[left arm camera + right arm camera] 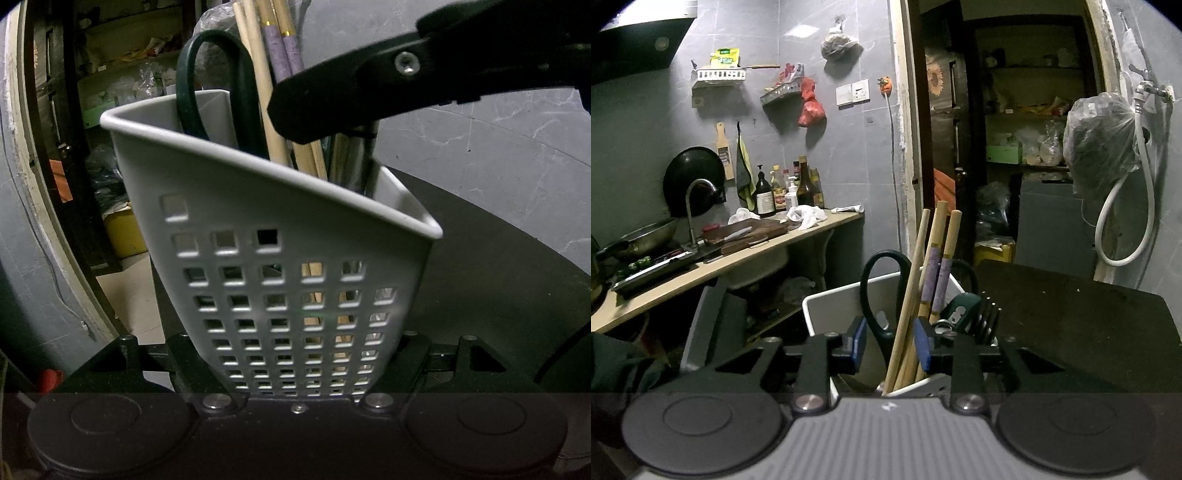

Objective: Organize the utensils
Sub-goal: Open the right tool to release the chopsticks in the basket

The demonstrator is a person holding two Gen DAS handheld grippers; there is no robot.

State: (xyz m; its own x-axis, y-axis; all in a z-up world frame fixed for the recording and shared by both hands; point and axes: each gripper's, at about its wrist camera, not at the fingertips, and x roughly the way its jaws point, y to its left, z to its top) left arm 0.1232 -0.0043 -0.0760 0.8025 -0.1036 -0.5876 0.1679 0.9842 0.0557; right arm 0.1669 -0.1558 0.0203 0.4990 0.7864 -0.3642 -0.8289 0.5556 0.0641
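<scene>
A white perforated utensil holder (288,280) stands tilted on the black table (498,258), gripped at its base by my left gripper (295,369). It holds dark green-handled scissors (218,85), wooden chopsticks (269,92) with purple bands, and a metal utensil (360,166). In the right wrist view the holder (831,310) sits just ahead, with the scissors (882,288), chopsticks (934,266) and a fork (988,319) inside. My right gripper (891,345) is open, its blue pads (859,338) on either side of the chopsticks. It shows from the side in the left wrist view (317,110).
A kitchen counter (738,254) with a sink, faucet, cutting board and bottles runs along the left wall. A doorway (997,147) opens onto cluttered shelves. A bagged item and white hose (1123,206) hang on the right wall.
</scene>
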